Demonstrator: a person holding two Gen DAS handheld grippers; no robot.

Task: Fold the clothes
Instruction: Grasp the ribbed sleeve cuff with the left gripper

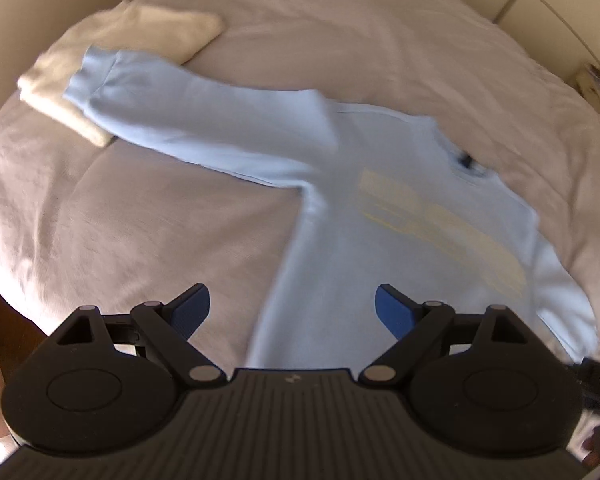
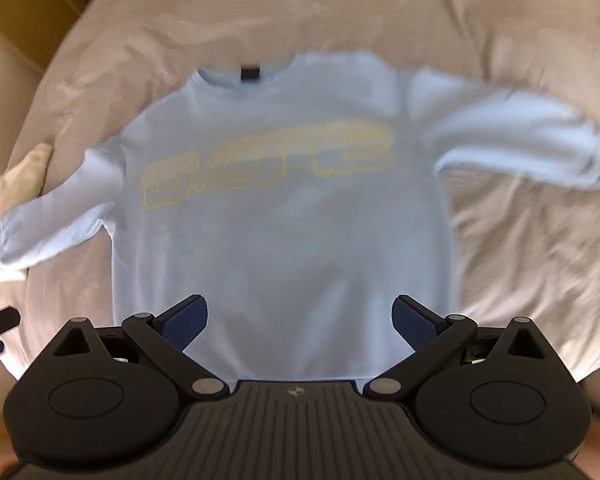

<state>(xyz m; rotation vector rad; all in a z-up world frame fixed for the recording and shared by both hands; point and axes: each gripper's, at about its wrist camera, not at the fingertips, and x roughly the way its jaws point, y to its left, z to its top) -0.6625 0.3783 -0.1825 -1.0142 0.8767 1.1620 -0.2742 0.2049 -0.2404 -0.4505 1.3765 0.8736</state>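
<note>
Bed (image 2: 500, 240), seemingly beneath splayed hand-held grippers (image 2: 300, 322).

Pale blue sweatshirt (image 2: 284, 216) lies flat, front up, sleeves spread.

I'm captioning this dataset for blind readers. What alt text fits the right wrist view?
A light blue sweatshirt with a pale yellow chest logo lies face up, sleeves spread, on a bed with a whitish cover. The right hand-held gripper is open above its hem, holding nothing. The picture is blurred.
</note>
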